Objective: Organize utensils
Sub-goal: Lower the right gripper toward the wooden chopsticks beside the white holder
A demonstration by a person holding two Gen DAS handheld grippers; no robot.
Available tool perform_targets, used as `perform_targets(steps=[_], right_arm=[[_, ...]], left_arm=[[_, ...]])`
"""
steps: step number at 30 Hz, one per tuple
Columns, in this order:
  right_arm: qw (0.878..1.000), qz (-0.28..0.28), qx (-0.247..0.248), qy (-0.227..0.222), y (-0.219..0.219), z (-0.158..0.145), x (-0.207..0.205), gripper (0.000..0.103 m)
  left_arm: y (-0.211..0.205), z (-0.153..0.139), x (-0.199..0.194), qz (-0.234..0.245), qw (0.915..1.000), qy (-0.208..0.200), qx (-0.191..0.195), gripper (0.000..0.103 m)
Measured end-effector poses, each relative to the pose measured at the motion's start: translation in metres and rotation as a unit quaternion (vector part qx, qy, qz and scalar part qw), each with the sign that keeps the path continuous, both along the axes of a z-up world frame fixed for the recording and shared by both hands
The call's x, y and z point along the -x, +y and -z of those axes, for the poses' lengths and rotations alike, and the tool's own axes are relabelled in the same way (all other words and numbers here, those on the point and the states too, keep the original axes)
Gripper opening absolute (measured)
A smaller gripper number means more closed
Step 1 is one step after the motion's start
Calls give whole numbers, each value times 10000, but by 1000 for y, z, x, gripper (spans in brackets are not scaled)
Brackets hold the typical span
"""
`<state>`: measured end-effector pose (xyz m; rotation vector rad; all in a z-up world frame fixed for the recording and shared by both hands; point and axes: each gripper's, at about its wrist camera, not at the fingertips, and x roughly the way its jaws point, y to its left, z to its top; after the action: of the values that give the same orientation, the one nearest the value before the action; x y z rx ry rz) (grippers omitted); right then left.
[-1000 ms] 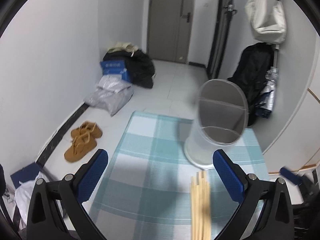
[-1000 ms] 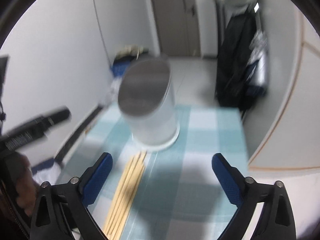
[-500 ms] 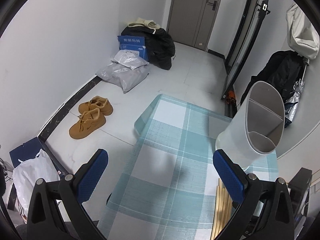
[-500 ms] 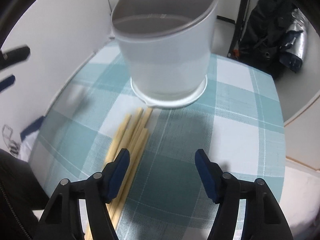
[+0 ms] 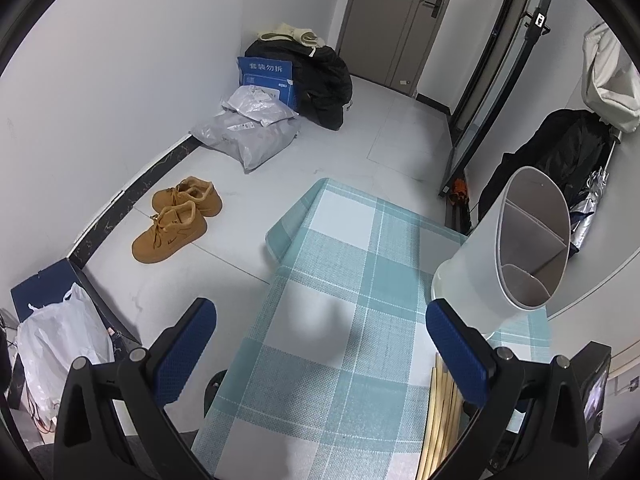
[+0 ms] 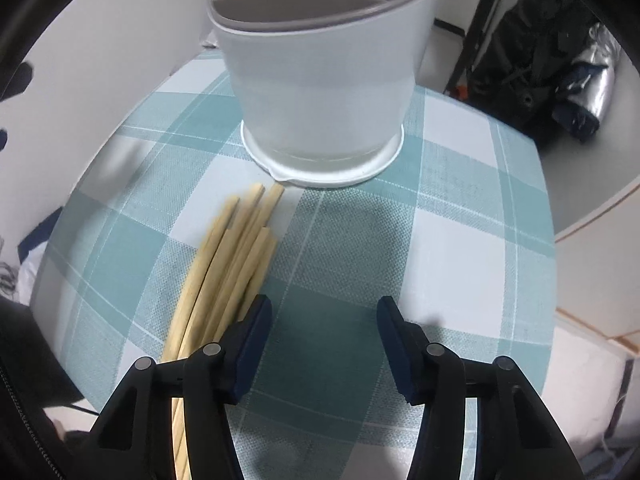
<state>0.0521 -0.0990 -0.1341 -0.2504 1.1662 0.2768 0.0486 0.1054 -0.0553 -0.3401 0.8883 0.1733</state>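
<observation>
A bundle of several wooden chopsticks (image 6: pixel 228 268) lies on the teal checked tablecloth (image 6: pixel 440 248), tips pointing at a white divided utensil holder (image 6: pixel 320 92). My right gripper (image 6: pixel 324 320) is open and empty, low over the cloth just right of the chopsticks; its left finger overlaps their near part. In the left wrist view the holder (image 5: pixel 500 264) stands at the right and the chopsticks (image 5: pixel 440 416) lie partly behind the right finger. My left gripper (image 5: pixel 320 344) is wide open and empty, above the table's left half.
The table's left edge (image 5: pixel 248 344) drops to the floor, where tan shoes (image 5: pixel 176 220), grey parcels (image 5: pixel 248 136) and a white plastic bag (image 5: pixel 60 348) lie. Dark jackets (image 5: pixel 560 152) hang at the right beyond the table.
My right gripper has dropped and moved toward the chopsticks and holder, and its jaws have narrowed. My left gripper has swung left and up, so the holder now sits at its right edge.
</observation>
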Motion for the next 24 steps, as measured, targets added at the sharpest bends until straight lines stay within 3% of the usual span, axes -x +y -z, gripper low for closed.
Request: perform_targets(steps=[7, 16, 17, 21, 24], right_arm=[[9997, -6, -239, 67, 8, -3, -2, 52], [9995, -269, 165, -7, 37, -3, 12, 51], [9993, -325, 173, -7, 39, -3, 11, 49], [9986, -504, 132, 52, 40, -6, 11, 22], [9987, -472, 90, 156, 31, -8, 12, 12]], left_arm=[[7, 2, 1, -71, 9999, 34, 141, 102], [7, 1, 2, -70, 9999, -6, 153, 102], [6, 1, 3, -69, 9999, -12, 121, 102], [10, 3, 5, -86, 9999, 16, 93, 102], [13, 4, 5, -138, 9998, 43, 147, 102]])
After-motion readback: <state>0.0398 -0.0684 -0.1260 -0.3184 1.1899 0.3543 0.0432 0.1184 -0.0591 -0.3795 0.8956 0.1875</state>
